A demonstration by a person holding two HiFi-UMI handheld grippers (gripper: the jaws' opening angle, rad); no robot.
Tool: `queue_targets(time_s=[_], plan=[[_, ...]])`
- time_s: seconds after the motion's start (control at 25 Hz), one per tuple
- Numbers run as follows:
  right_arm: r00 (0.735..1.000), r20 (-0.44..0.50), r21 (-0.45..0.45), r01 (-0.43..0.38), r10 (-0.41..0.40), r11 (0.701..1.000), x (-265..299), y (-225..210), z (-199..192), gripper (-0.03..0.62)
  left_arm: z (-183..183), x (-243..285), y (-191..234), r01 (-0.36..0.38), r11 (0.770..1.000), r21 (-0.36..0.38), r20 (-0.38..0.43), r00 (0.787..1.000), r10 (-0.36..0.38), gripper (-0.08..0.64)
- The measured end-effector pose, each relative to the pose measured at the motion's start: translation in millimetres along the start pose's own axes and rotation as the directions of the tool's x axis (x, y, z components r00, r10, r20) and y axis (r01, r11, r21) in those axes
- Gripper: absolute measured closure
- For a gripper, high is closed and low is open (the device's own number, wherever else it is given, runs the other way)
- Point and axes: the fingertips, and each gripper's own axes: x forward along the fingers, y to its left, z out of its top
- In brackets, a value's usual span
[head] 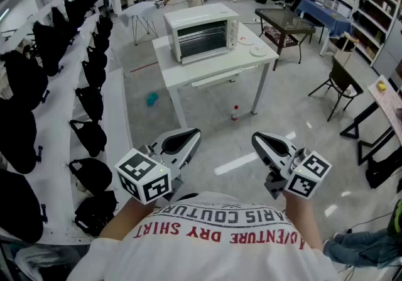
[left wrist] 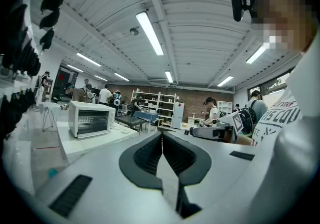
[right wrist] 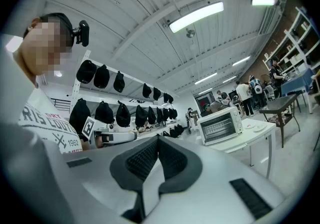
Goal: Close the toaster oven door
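A white toaster oven [head: 202, 31] stands on a white table [head: 188, 73] some way off across the floor. Its glass door sits upright, flat against the oven's front. The oven also shows small in the left gripper view [left wrist: 90, 119] and in the right gripper view [right wrist: 220, 125]. My left gripper [head: 188, 138] and right gripper [head: 264, 143] are held close to my body, far from the oven. Both are shut, jaws pressed together with nothing between them, in the left gripper view [left wrist: 161, 135] and the right gripper view [right wrist: 158, 140].
White shelves with several black bags [head: 88, 85] run along the left. A black table [head: 286, 22] and a folding chair [head: 339, 88] stand at the right. A bottle [head: 235, 113] and a blue object [head: 152, 99] lie on the floor by the white table. People work at the back.
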Motion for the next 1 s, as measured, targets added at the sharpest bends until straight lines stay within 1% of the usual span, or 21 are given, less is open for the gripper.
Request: queue_targets(time_s=[0.24,0.36,0.52,0.76,1.0], plan=[[1.0,0.002,0.015,0.025,-0.025,1.0,-7,-10,-1,0.568,-3,5,-5,0.012,1.0,0.008,-0.015,1.0,-0.011,0.531],[0.999,0.002,0.028,0.038,-0.038,0.999,-8,-13,-4,0.568,-10,7,-2,0.017,1.0,-0.014,-0.03,0.999,-0.017,0.531],[0.997,-0.032,0.005,0.076,-0.076,0.997,-7,-22,-14,0.568,-16,19,2,0.032,0.999,-0.035,-0.042,0.999,-0.033,0.531],[0.994,-0.018,0.066,0.107,-0.106,0.992,-4,-50,-17,0.566,-26,41,13,0.057,0.998,-0.027,-0.08,0.995,-0.059,0.531],[0.992,-0.037,0.093,0.123,-0.12,0.988,9,-84,-19,0.566,-32,73,41,0.053,0.996,-0.068,-0.092,0.994,-0.059,0.531]])
